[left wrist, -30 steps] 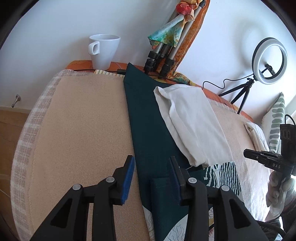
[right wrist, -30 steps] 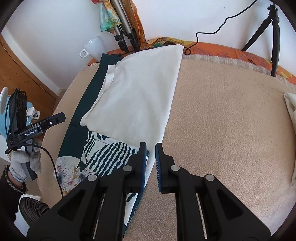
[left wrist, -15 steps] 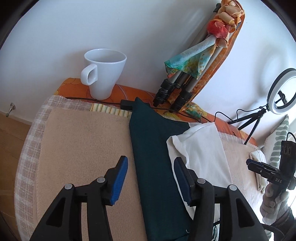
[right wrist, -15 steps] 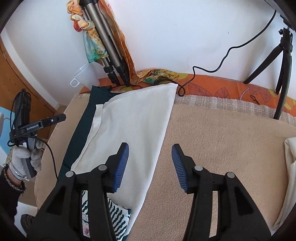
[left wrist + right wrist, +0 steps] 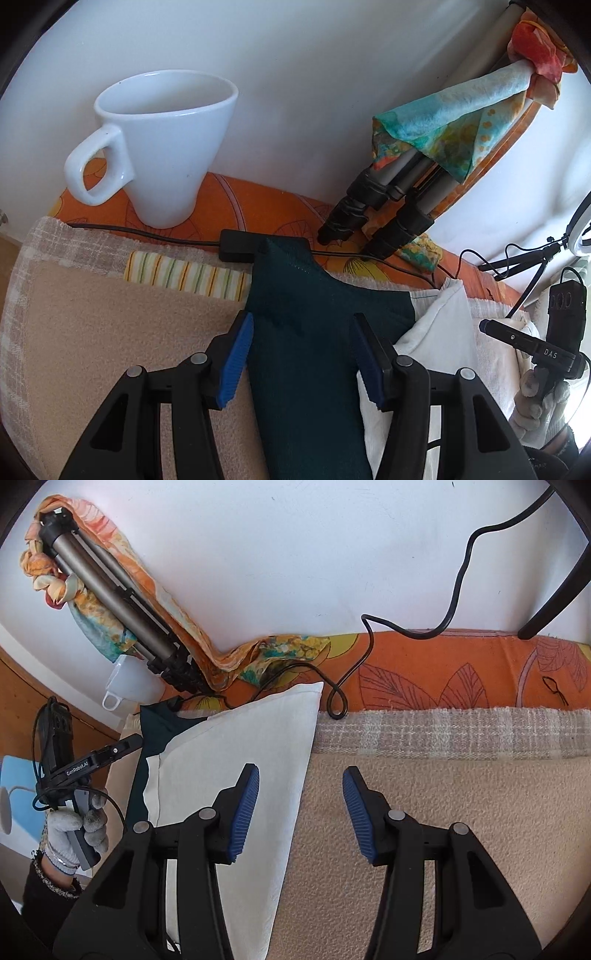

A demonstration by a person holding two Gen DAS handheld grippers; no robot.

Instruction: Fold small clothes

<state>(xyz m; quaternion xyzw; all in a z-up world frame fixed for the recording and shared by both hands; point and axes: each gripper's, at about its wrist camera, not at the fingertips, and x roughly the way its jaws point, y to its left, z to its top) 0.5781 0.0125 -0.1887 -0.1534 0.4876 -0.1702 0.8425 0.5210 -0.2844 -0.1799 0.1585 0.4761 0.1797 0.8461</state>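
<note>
The left gripper (image 5: 301, 356) has its jaws spread wide, and nothing is between the blue pads (image 5: 236, 356). The dark green cloth (image 5: 314, 332) lies flat under the gap between the pads and reaches forward to a narrow end just ahead of the fingertips. To the right of this gripper, the white cloth (image 5: 443, 325) lies partly over the green one. A white mug (image 5: 162, 147) stands ahead and to the left, on the orange cover (image 5: 258, 206) by the wall. A black cable (image 5: 147, 232) with a small black box runs across ahead of the fingertips, and the green cloth's end touches the box. The folded tripod (image 5: 391, 199), wrapped in a colourful scarf (image 5: 443, 133), leans on the wall ahead and to the right. A ring light (image 5: 580, 225) stands far to the right.

The right gripper (image 5: 301, 812) is also wide open and holds nothing. Its left pad (image 5: 243, 812) is over the white cloth (image 5: 236, 753), and its right pad is over the beige blanket (image 5: 443, 775); the cloth's right edge runs between them. I cannot tell if the pads touch the fabric. The cloth's far corner points ahead, close to a cable loop (image 5: 338, 701). The green cloth (image 5: 155, 723) shows beyond the white one, to the left. The person's gloved left hand (image 5: 74, 830) holds the other device far to the left.
</note>
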